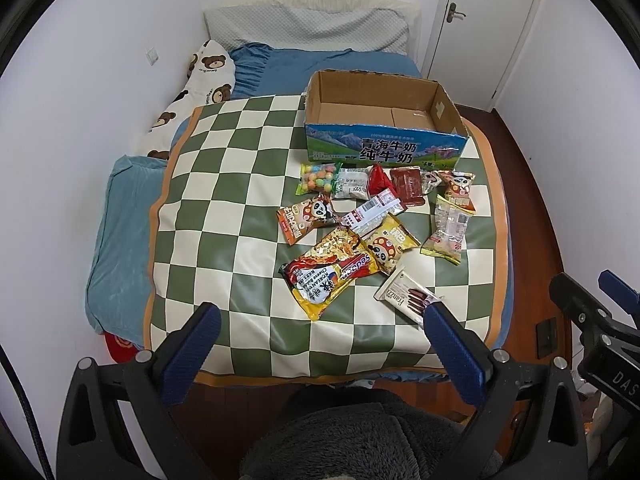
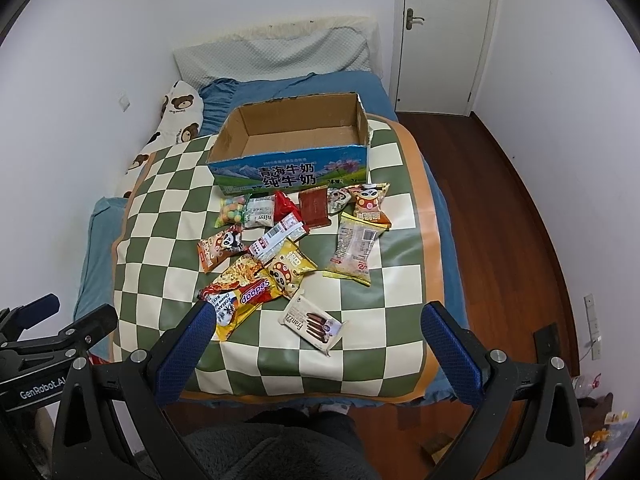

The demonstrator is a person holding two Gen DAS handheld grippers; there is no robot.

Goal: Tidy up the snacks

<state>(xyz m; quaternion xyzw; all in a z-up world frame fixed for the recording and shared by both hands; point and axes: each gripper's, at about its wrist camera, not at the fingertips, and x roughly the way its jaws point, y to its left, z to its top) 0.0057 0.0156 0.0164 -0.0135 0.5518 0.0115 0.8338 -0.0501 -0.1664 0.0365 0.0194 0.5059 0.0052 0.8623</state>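
Blue-padded left gripper spread wide at lower frame, holding nothing; right gripper likewise spread and empty. Snack packets scattered mid-frame on checkered mat, just below open cardboard box. Blue bed, white door upper right, wooden floor.

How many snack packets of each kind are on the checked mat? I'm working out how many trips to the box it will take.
Panda-print packets: 3
Noodle packet: 1
Franzzi biscuit packet: 1
Candy-ball bag: 1
Red packets: 2
Pale packets: 4
Total: 12
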